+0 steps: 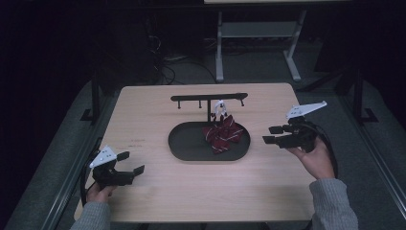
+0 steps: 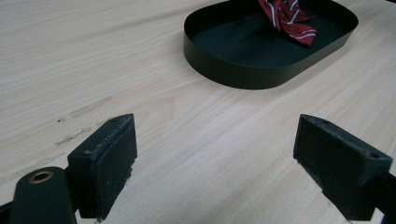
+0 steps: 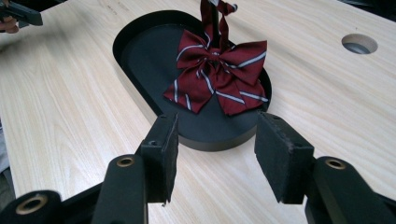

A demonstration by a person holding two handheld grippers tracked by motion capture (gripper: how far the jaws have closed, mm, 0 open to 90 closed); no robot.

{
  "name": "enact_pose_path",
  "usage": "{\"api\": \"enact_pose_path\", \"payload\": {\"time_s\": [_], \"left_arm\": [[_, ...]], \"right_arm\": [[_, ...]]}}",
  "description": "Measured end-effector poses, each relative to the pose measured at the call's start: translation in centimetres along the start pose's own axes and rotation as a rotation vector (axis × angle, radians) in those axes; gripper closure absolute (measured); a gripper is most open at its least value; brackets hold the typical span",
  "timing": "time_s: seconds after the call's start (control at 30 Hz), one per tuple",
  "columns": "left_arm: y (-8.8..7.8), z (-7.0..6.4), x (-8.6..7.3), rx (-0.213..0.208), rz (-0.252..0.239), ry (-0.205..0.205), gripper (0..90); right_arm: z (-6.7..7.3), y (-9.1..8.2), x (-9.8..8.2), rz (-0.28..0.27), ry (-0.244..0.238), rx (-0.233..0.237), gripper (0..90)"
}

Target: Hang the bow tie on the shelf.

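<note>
Two spread grippers [image 1: 131, 163] [image 1: 273, 134], possibly empty.

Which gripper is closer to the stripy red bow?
The right gripper: it points at the dark red striped bow from just beside the black oval tray. The left gripper sits farther off.

The table [image 1: 158, 196] before me is light wood with rounded corners, its grain running crosswise. A black oval tray [image 1: 186, 148] sits directly on it near the middle — shallow wall, dark floor. A black stand rises from the tray's far side, carrying a horizontal bar [image 1: 208, 97] with pegs. Faint scuff marks [image 2: 77, 123] show on the wood left of the tray. A round hole [image 3: 359, 43] pierces the tabletop.
</note>
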State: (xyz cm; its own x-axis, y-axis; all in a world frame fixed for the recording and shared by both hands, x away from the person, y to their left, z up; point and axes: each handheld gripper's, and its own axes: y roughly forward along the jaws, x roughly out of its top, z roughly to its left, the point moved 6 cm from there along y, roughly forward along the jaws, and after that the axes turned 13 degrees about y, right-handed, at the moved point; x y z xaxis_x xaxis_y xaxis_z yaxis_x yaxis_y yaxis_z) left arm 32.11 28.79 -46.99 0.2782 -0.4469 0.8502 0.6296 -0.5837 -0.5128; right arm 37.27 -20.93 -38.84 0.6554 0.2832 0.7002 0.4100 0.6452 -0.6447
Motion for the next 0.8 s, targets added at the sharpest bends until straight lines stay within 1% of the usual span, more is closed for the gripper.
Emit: {"api": "enact_pose_path", "payload": {"time_s": [0.07,0.13,0.2,0.37,0.4,0.43,0.5,0.57,0.6,0.63,0.8], "left_arm": [[0.0,0.0,0.0,-0.001,-0.001,0.000,13.0],[0.0,0.0,0.0,-0.001,-0.001,0.001,13.0],[0.1,-0.1,0.0,-0.002,-0.001,-0.001,13.0],[0.0,-0.1,0.0,-0.003,-0.002,-0.002,13.0],[0.0,-0.1,0.0,-0.002,-0.002,-0.002,13.0],[0.0,-0.1,0.0,-0.002,-0.002,-0.002,13.0],[0.1,-0.1,0.0,-0.003,-0.001,-0.001,13.0],[0.1,-0.1,0.0,-0.003,-0.002,0.000,13.0],[0.1,-0.1,0.0,-0.003,-0.001,-0.001,13.0],[0.1,-0.1,0.0,-0.003,-0.001,-0.001,13.0],[0.1,-0.1,0.0,-0.004,0.000,0.001,13.0]], "right_arm": [[-0.1,0.0,-0.4,0.001,0.008,-0.002,48.6],[-0.2,0.0,-0.5,-0.003,0.007,-0.001,48.5],[-0.2,-0.1,-0.9,-0.003,0.018,-0.001,48.4],[-0.4,-0.1,-1.3,-0.006,0.014,0.000,48.0],[-0.4,0.0,-1.6,-0.006,0.025,0.002,47.5],[-0.4,0.0,-1.6,-0.006,0.025,0.002,47.5],[-0.4,0.1,-2.0,-0.005,0.025,0.007,47.4],[-0.5,0.3,-2.5,0.006,0.034,0.004,47.0],[-0.5,0.4,-3.0,0.007,0.040,0.009,46.9],[-0.5,0.4,-3.0,0.007,0.040,0.009,46.9],[-0.7,0.6,-4.2,0.013,0.057,0.011,46.7]]}}
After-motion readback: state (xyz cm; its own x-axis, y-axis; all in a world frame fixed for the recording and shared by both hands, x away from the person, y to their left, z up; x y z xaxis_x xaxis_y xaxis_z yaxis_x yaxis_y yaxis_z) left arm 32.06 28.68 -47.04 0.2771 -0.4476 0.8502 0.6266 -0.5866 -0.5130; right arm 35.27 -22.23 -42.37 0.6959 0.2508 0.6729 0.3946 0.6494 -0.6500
